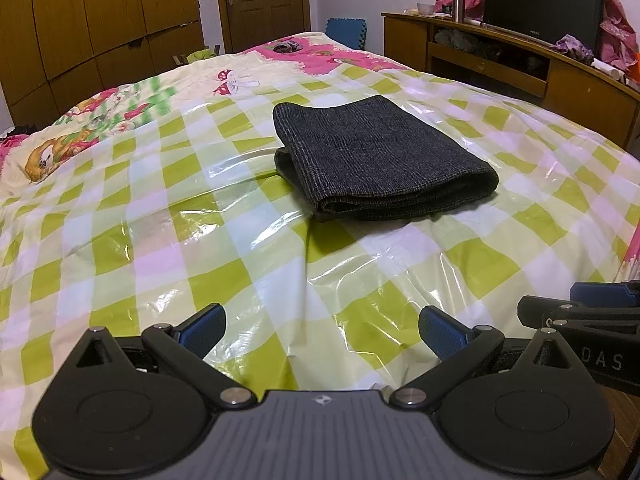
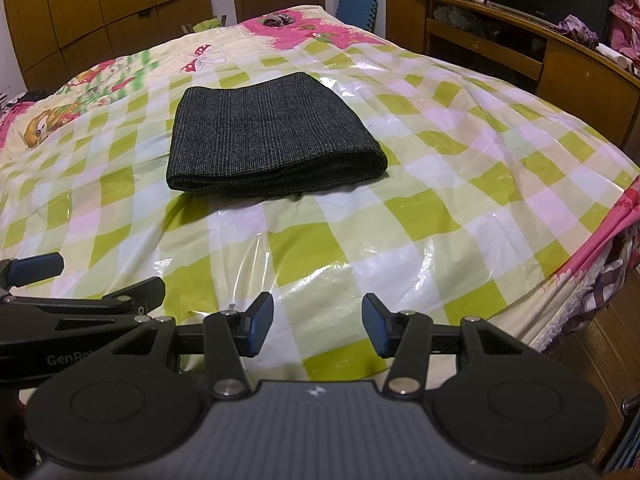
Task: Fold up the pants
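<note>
The dark grey pants lie folded into a compact rectangle on the bed, also in the right wrist view. My left gripper is open and empty, low over the bed's near part, well short of the pants. My right gripper is open and empty, also short of the pants. The right gripper shows at the right edge of the left wrist view. The left gripper shows at the left edge of the right wrist view.
The bed has a glossy green, white and pink checked plastic cover. A wooden TV cabinet with a television stands at the right. Wardrobes and a door are behind the bed.
</note>
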`<state>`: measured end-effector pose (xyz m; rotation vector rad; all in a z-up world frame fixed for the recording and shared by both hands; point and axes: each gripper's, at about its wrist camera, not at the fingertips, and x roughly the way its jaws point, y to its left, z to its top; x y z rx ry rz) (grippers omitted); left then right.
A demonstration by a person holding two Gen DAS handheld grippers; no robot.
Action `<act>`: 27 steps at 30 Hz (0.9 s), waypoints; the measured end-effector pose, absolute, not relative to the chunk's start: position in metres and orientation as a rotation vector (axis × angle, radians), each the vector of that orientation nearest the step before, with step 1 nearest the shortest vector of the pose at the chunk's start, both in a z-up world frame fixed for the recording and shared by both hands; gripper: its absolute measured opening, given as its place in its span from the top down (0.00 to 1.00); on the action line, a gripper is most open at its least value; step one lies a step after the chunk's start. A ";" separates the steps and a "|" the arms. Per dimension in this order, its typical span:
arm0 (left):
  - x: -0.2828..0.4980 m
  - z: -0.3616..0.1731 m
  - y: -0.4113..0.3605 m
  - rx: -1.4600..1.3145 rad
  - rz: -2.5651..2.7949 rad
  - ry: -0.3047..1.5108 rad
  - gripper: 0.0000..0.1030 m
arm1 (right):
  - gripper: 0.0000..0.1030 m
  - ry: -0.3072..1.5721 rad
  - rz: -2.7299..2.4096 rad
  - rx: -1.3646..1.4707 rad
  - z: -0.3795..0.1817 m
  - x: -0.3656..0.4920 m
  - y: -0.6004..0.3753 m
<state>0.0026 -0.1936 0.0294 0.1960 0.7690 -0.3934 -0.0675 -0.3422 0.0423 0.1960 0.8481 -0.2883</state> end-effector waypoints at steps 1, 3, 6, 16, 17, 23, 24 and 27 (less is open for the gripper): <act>0.002 0.030 -0.194 0.195 -0.393 0.769 0.00 | 0.51 0.848 -0.288 0.197 0.042 -0.068 -0.342; 0.003 0.031 -0.194 0.194 -0.393 0.769 0.00 | 0.51 0.846 -0.287 0.198 0.042 -0.068 -0.342; 0.003 0.031 -0.194 0.195 -0.394 0.766 0.00 | 0.51 0.847 -0.288 0.197 0.042 -0.068 -0.342; 0.002 0.036 -0.197 0.220 -0.390 0.776 0.00 | 0.51 0.838 -0.287 0.203 0.044 -0.068 -0.343; 0.001 0.036 -0.198 0.234 -0.387 0.770 0.00 | 0.51 0.838 -0.287 0.204 0.044 -0.068 -0.343; -0.005 0.041 -0.205 0.285 -0.391 0.740 0.00 | 0.53 0.833 -0.297 0.209 0.045 -0.069 -0.344; -0.003 0.040 -0.204 0.271 -0.394 0.750 0.00 | 0.53 0.834 -0.301 0.206 0.045 -0.070 -0.344; -0.001 0.039 -0.202 0.258 -0.394 0.761 0.00 | 0.53 0.829 -0.300 0.208 0.046 -0.071 -0.345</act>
